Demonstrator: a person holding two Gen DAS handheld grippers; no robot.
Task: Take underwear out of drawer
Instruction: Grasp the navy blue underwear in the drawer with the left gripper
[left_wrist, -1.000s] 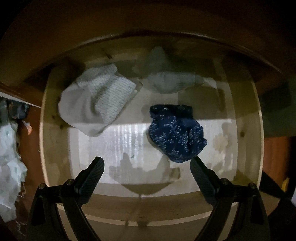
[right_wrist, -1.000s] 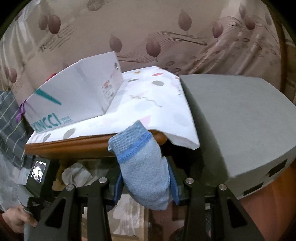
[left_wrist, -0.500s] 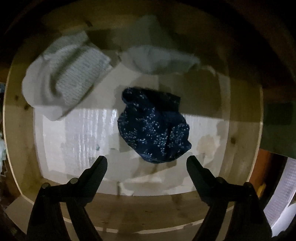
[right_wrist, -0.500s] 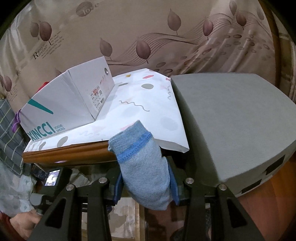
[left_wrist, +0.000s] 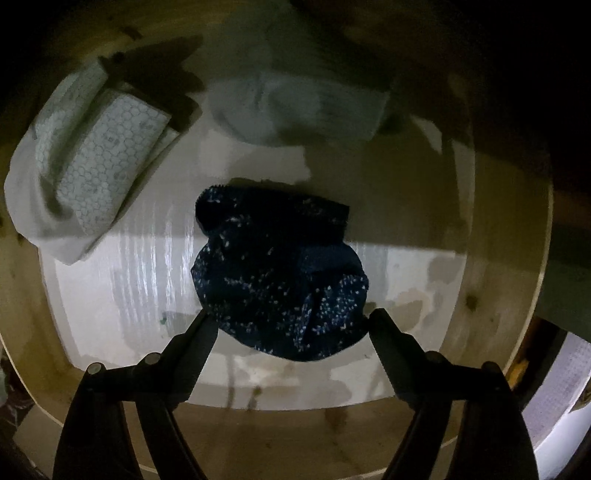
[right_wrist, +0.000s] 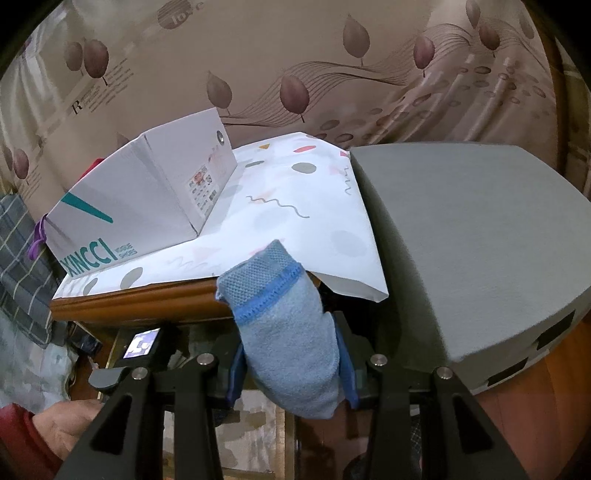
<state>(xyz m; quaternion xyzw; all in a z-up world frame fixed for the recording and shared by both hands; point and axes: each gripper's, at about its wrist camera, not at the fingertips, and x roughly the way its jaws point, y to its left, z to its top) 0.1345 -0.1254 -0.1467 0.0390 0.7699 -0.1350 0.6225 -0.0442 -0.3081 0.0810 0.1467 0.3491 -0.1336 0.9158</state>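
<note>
Navy-blue crumpled underwear with small white specks lying on the pale lined floor of the light wooden drawer, near its middle. Left gripper pointing steeply down over it, jaws spread and just now narrowing, black fingertips at either edge of the navy cloth's near side, not seen pressing on it. Folded white garment with a honeycomb print at the drawer's far left, pale grey-white garment at the far middle in shadow, both well apart from the fingers. Right gripper outside the drawer, jaws clenched on a light-blue terry garment with a darker blue stitched hem, its top sticking up in front of a brown wooden tabletop edge. White cardboard shoebox with teal lettering resting on a white dotted cloth; grey block just beside. Hand with a red sleeve at the lower left of the right wrist view.
</note>
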